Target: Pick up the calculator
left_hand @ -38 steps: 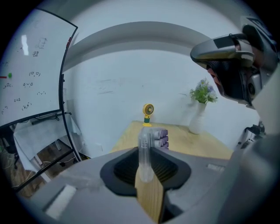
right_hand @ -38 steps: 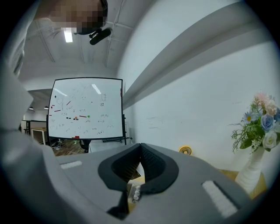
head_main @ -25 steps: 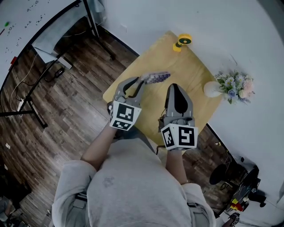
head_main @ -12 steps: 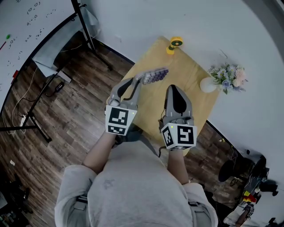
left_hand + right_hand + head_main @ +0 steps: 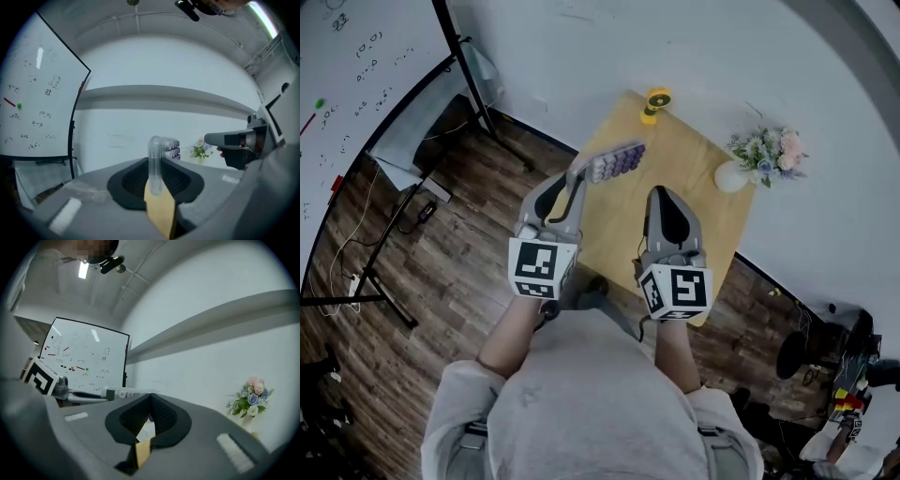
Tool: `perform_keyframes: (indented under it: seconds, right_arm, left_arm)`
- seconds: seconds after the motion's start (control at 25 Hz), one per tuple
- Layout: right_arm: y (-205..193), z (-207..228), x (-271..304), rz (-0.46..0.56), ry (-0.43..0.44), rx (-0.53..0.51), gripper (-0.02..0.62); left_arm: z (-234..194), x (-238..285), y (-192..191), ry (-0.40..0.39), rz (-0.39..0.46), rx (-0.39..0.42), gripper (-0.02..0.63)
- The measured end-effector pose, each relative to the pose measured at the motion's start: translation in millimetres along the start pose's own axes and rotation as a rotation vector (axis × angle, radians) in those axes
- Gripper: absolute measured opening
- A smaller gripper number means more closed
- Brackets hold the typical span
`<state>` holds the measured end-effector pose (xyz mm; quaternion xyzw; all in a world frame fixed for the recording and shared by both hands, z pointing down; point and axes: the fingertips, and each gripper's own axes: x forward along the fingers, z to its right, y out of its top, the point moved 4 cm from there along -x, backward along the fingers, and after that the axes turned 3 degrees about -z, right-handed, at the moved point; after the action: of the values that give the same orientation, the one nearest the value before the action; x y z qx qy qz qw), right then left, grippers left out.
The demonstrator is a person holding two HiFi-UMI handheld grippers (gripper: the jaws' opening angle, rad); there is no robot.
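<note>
Scene: seen from above, a person holds two grippers over a small wooden bench set against a white wall.
Just changed: the left gripper has risen over the last second and carried the calculator up with it; the right gripper has drifted only slightly.
What that means: the calculator looks clear of the bench top, so the pick-up appears essentially done.
Calculator: in the air above the left half of the bench, held by one end, its purple keys pointing away from the person.
Left gripper: closed on the calculator's clear edge, which stands upright between its pads.
Right gripper: closed and empty, its tips touching, beside the left gripper and not touching the calculator.
Containers: one white vase at the bench's right corner, holding a bunch of pale flowers.
Also on the bench: a small yellow object at the far corner, well apart from the calculator.
</note>
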<state>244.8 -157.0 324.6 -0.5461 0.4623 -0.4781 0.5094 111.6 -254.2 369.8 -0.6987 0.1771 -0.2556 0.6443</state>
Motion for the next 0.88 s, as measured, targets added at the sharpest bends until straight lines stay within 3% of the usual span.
perform_keyframes:
  seconds: [0.88]
  right_arm:
    - [22.2,-52.3,-40.8,0.065,-0.068,-0.026,0.002]
  left_arm:
    - [-30.1,-81.3,37.1,0.036,0.131,-0.005,0.097]
